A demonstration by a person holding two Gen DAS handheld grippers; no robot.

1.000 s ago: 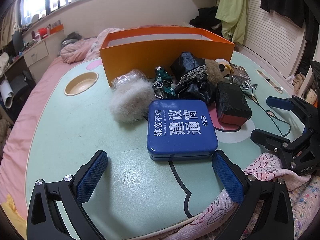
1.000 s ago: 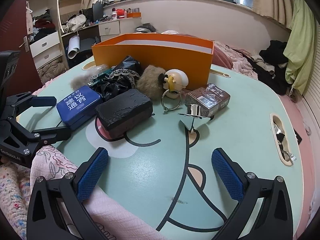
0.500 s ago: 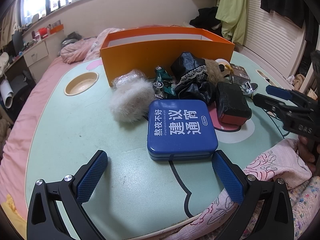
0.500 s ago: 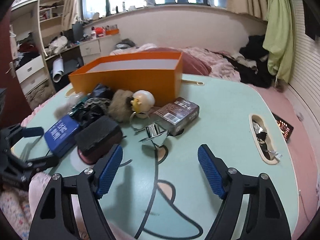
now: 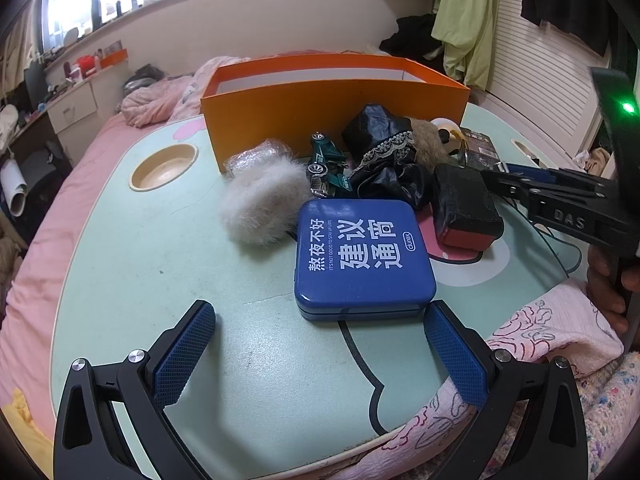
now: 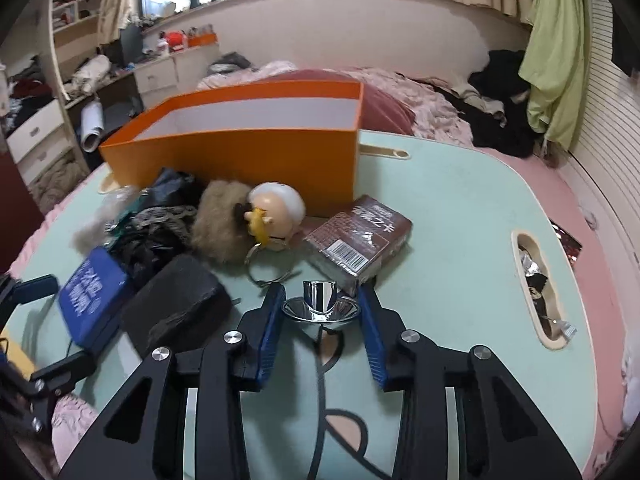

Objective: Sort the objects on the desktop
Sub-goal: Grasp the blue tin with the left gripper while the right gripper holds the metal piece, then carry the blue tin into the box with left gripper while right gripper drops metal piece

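In the right wrist view the right gripper (image 6: 320,312) sits low in the centre of the frame, its jaws having just been closing, with a shiny metal funnel (image 6: 319,305) between the blue pads; the pads stand right at the funnel's flared rim, but whether they press on it cannot be told; the funnel rests on the pale green table (image 6: 460,216), just below a brown packet (image 6: 360,236) at centre right; to the left of the packet lies a round duck-faced keyring toy (image 6: 276,210) with its metal ring, touching a brown fur ball (image 6: 222,220); behind these, across the upper middle, stands the orange box (image 6: 240,148), open at the top; at lower left lie a black block (image 6: 176,304) and a blue tin (image 6: 94,292). In the left wrist view the left gripper (image 5: 320,352) has its jaws wide apart at the bottom of the frame with nothing between them, just short of the blue tin's near edge; above the tin, in mid-frame, lie a white fur ball (image 5: 260,200), a green toy car (image 5: 328,164) and a crumpled black cloth (image 5: 384,160); at the right edge a hand (image 5: 608,280) holds the right gripper's handle.
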